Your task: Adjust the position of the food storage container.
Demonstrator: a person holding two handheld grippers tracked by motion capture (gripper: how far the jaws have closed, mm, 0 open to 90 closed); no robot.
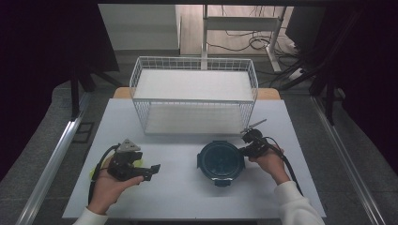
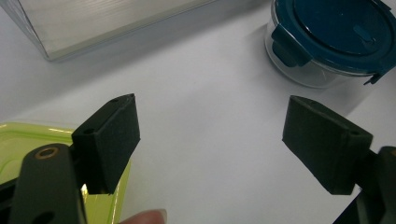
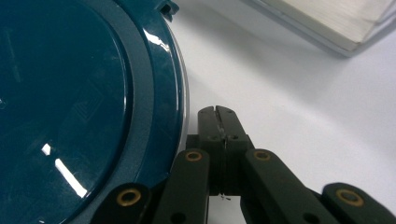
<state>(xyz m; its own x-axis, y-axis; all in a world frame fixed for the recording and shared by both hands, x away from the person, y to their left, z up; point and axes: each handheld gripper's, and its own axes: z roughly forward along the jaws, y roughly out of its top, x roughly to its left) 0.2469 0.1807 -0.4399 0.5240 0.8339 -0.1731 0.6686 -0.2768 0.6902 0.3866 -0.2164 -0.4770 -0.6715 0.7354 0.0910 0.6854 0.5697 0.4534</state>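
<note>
The left gripper [image 1: 151,171] hovers low over the white table [image 1: 178,192], jaws spread wide with nothing between them, beside a lime-green container lid [image 2: 14,149] under the person's left hand [image 1: 109,186]. Right of centre stands a round glass container with a dark teal clip lid [image 1: 220,161]. The right gripper [image 3: 218,122], jaws pressed together and empty, sits just beside its rim. A white wire basket [image 1: 193,93] stands behind.

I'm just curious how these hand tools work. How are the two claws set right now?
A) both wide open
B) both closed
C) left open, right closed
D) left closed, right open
C: the left claw has its pads spread wide over bare table, while the right claw has its jaws pressed together beside the blue-lidded container.
</note>
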